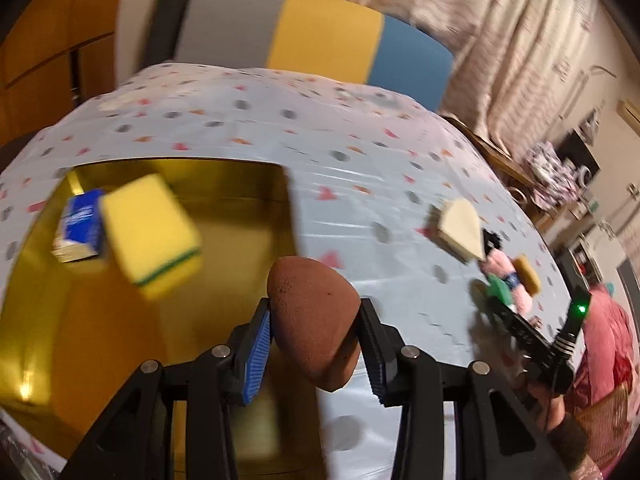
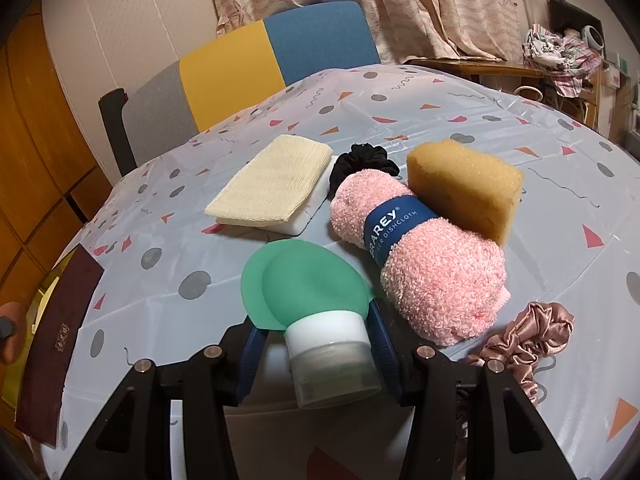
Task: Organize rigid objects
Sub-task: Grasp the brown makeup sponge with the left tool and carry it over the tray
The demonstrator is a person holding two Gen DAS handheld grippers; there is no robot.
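My left gripper (image 1: pixel 316 320) is shut on a brown egg-shaped sponge (image 1: pixel 314 320), held at the right edge of a gold tray (image 1: pixel 240 280). The tray holds a yellow sponge with a green layer (image 1: pixel 150 234) and a blue box (image 1: pixel 80 226). My right gripper (image 2: pixel 316 332) is shut on a green squeeze bottle with a white cap (image 2: pixel 312 304), held just above the table. In front of it lie a pink rolled dishcloth (image 2: pixel 420 256), a tan sponge (image 2: pixel 464 196), a cream cloth on a white block (image 2: pixel 272 188) and a black scrunchie (image 2: pixel 360 164).
A pink satin scrunchie (image 2: pixel 528 344) lies at the right of my right gripper. The tray's dark brown lid (image 2: pixel 56 344) leans at the table's left edge. A grey, yellow and blue chair (image 2: pixel 248 60) stands behind the table. The table carries a patterned light-blue cloth (image 2: pixel 480 120).
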